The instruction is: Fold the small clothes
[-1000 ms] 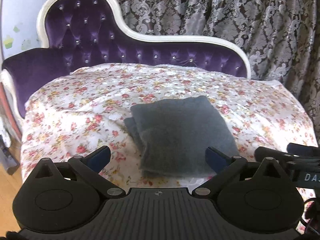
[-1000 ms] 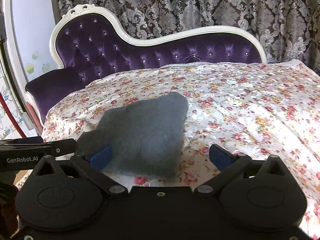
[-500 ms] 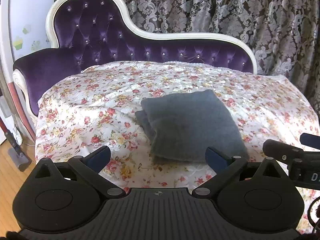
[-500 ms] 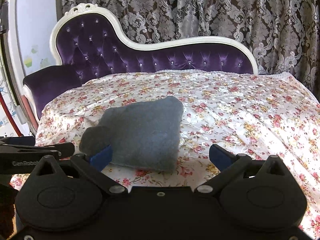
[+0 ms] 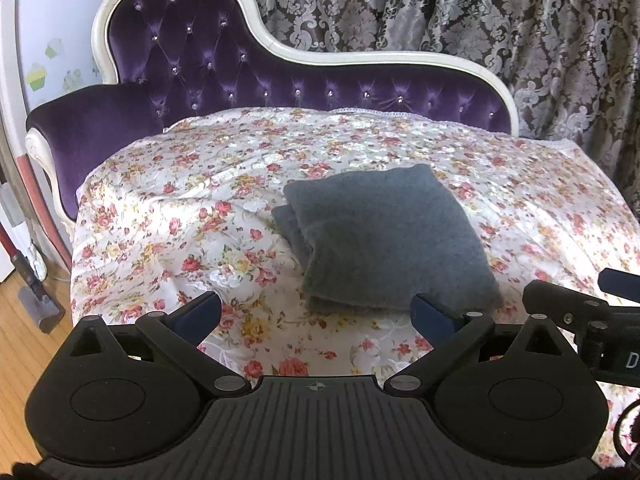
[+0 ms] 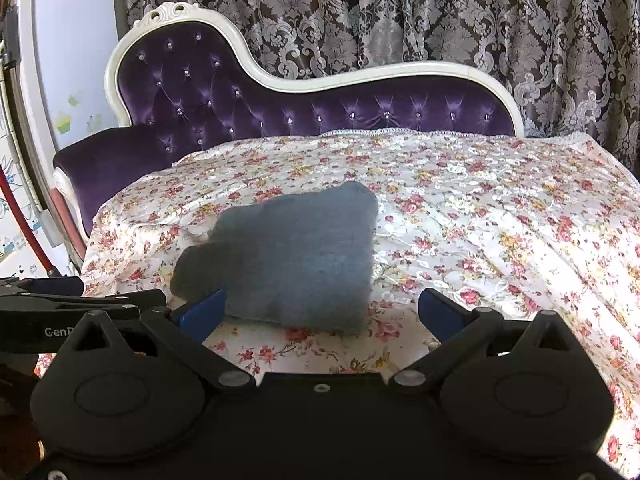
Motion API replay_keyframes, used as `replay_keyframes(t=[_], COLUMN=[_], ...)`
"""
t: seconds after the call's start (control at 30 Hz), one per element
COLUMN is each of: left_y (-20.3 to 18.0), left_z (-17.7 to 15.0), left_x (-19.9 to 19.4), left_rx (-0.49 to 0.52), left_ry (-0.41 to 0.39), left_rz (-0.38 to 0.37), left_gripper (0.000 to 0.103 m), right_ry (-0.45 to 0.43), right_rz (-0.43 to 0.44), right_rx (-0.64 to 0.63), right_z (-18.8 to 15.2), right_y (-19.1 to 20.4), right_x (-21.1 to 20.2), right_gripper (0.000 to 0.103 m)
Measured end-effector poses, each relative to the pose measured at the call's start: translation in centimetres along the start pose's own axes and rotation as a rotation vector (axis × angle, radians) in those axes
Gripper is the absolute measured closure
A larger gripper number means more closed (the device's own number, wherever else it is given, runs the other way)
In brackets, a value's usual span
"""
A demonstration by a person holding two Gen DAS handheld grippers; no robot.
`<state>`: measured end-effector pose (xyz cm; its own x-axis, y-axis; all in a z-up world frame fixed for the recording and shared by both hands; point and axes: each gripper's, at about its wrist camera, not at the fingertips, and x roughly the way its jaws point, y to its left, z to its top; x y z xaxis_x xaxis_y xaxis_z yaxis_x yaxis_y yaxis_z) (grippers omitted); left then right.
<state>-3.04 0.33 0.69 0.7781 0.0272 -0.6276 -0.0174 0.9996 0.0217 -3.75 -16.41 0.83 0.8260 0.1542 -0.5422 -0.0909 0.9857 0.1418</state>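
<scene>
A grey garment lies folded into a thick square on the flowered sheet of the sofa; a lower layer sticks out at its left side. It also shows in the right wrist view. My left gripper is open and empty, a little short of the garment's near edge. My right gripper is open and empty, just before the garment's near edge. Each gripper shows at the edge of the other's view.
The purple tufted sofa back with a white frame rises behind the sheet. Patterned curtains hang behind it. A wooden floor and a vacuum head lie at the left. The sheet's front edge drops off near me.
Both grippers have drawn back and up from the folded garment, which now looks smaller and farther away. Both stay open. The garment has not moved.
</scene>
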Motion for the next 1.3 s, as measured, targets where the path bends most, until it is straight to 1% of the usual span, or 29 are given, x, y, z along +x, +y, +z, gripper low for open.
replay_keyframes(t=[0.6, 1.3], left_y=[0.2, -0.1], left_z=[0.2, 0.4], left_x=[0.9, 1.2], left_rx=[-0.003, 0.008], left_ry=[0.034, 0.033], left_rz=[0.001, -0.008], left_gripper=[0.001, 0.001], right_ry=[0.016, 0.021], right_rz=[-0.005, -0.023], right_rx=[0.016, 0.018], right_z=[0.0, 0.1], right_y=[-0.4, -0.6], right_x=[0.4, 1.0], right_gripper=[0.001, 0.001])
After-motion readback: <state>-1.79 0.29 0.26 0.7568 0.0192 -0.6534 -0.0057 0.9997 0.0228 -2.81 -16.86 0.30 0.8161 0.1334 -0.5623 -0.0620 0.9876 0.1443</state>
